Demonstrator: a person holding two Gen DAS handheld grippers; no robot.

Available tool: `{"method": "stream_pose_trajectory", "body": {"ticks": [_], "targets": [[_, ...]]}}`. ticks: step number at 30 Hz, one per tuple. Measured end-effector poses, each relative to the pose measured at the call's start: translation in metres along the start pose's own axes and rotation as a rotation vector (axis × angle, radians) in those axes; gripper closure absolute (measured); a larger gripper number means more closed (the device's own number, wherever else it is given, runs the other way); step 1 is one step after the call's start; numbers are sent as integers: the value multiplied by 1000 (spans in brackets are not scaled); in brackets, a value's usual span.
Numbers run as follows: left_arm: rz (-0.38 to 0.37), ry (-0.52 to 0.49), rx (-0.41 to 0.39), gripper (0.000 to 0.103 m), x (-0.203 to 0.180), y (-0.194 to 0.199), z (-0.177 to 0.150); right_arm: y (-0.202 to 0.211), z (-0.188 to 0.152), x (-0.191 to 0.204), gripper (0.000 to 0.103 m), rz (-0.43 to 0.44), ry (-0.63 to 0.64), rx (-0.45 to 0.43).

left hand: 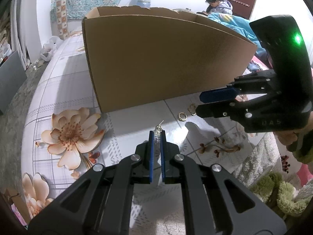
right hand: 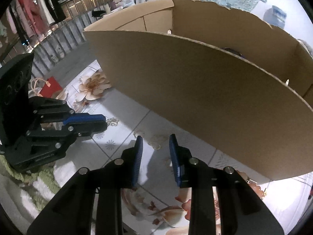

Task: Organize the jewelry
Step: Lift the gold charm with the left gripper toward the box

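Observation:
My left gripper (left hand: 157, 135) is shut on a silver earring (left hand: 158, 132) whose hook sticks out past the fingertips, just above the floral tablecloth. The left gripper also shows in the right wrist view (right hand: 102, 121), with the silver earring (right hand: 113, 121) at its tip. My right gripper (right hand: 155, 140) is open and empty, low over the cloth above a gold flower-shaped earring (right hand: 154, 142). In the left wrist view the right gripper (left hand: 201, 102) hangs beside that gold flower earring (left hand: 192, 108) and a small gold hoop (left hand: 182, 116). An open cardboard box (left hand: 156, 58) stands right behind them.
The cardboard box (right hand: 205, 90) fills the far side of the floral tablecloth (left hand: 64, 90). Fluffy green and white cloth (left hand: 273, 188) lies at the near right. A red paper bag (right hand: 49, 87) sits off the table's left edge. A person (left hand: 219, 4) sits far behind.

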State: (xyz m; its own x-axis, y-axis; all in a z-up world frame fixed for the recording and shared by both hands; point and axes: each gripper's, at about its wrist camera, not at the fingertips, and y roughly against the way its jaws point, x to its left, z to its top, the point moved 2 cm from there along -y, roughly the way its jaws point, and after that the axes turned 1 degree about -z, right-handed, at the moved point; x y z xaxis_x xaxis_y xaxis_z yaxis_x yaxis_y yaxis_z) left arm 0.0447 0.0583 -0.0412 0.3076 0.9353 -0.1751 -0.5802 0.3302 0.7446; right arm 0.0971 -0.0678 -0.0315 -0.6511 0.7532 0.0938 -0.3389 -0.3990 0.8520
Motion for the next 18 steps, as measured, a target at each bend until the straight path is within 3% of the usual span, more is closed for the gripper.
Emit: {"method": "stream_pose_trajectory", "body": {"ticks": [8, 16, 18], "targets": [[-1, 1, 1, 98, 2, 0, 0, -8, 3, 12, 75, -72, 81, -18], [-4, 8, 1, 98, 3, 0, 0, -12, 1, 12, 75, -45, 135, 9], [-5, 9, 1, 98, 4, 0, 0, -11, 1, 11, 82, -40, 133, 8]]}}
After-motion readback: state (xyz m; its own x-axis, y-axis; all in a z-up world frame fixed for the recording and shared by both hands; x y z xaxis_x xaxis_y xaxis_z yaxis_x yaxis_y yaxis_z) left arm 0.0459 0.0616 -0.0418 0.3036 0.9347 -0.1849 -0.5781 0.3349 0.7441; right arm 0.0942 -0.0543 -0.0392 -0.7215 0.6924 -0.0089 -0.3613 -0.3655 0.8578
